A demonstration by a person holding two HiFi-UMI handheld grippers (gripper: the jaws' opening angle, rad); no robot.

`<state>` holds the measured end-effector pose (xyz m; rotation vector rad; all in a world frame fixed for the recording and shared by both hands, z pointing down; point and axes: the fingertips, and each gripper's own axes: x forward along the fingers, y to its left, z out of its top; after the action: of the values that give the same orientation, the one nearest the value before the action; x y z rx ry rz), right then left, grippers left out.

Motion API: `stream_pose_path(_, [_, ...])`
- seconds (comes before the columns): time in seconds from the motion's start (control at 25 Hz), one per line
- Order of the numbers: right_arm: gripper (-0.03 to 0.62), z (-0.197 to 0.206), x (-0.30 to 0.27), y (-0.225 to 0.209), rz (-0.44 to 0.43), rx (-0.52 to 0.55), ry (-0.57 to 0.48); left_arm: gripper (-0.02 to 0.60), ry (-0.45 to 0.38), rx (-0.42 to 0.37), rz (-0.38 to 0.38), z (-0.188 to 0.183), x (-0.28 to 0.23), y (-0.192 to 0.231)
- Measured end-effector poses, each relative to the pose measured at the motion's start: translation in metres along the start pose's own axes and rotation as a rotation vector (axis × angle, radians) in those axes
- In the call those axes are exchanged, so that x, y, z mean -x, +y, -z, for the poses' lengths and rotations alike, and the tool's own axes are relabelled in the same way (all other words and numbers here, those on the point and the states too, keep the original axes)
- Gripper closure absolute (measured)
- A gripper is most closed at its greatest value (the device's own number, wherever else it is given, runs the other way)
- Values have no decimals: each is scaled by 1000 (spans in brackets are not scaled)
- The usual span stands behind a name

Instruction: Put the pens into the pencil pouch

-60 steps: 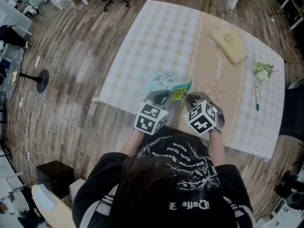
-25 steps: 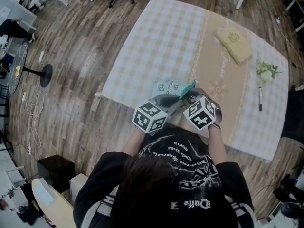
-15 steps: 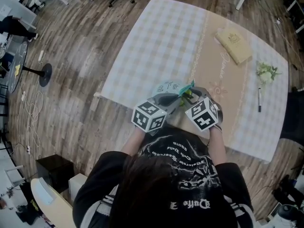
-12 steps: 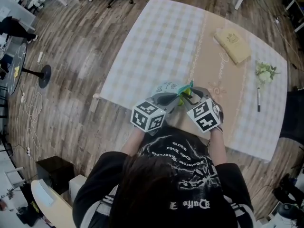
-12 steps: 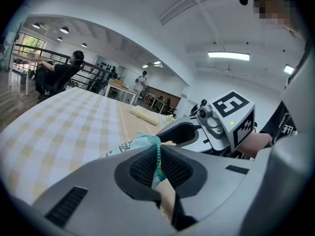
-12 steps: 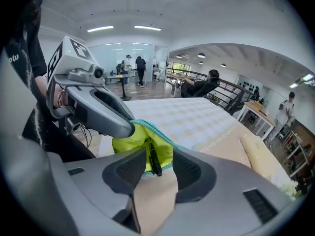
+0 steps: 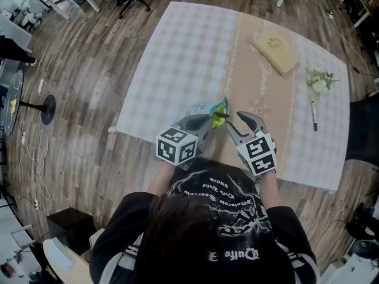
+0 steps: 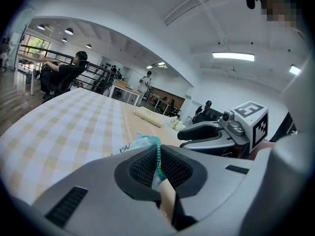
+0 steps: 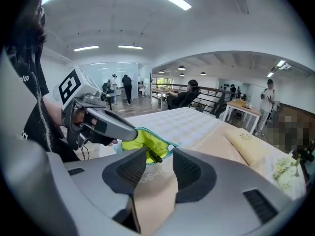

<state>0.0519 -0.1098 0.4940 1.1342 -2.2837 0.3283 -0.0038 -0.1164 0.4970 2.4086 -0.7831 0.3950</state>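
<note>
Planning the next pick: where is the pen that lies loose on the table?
In the head view, the pen lies near the right edge of the table, just on the person's side of the flower sprig.

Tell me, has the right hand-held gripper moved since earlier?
Yes. The right hand-held gripper has pulled back rightward from the pencil pouch; its jaws have just been opening, nothing between them.

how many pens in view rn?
2. One pen lies in the mouth of the open pouch; a second pen lies on the table by the flowers. More may be hidden inside the pouch.
</note>
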Motion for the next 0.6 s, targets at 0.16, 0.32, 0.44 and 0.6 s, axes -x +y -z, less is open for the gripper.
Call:
stream_pose_path(0.16, [407, 5, 16, -22, 80, -84, -55, 546, -1, -20, -20, -9, -9, 3])
stream_pose_path(0.32, [405, 24, 36, -45, 175, -168, -74, 546, -21, -11, -32, -13, -12, 4])
stream_pose_path(0.44, [398, 44, 56, -56, 235, -209, -66, 546, -43, -4, -39, -9, -6, 2])
stream_pose_path(0.6, [395, 70, 85, -84, 328, -268, -50, 546, -49, -5, -35, -10, -10, 1])
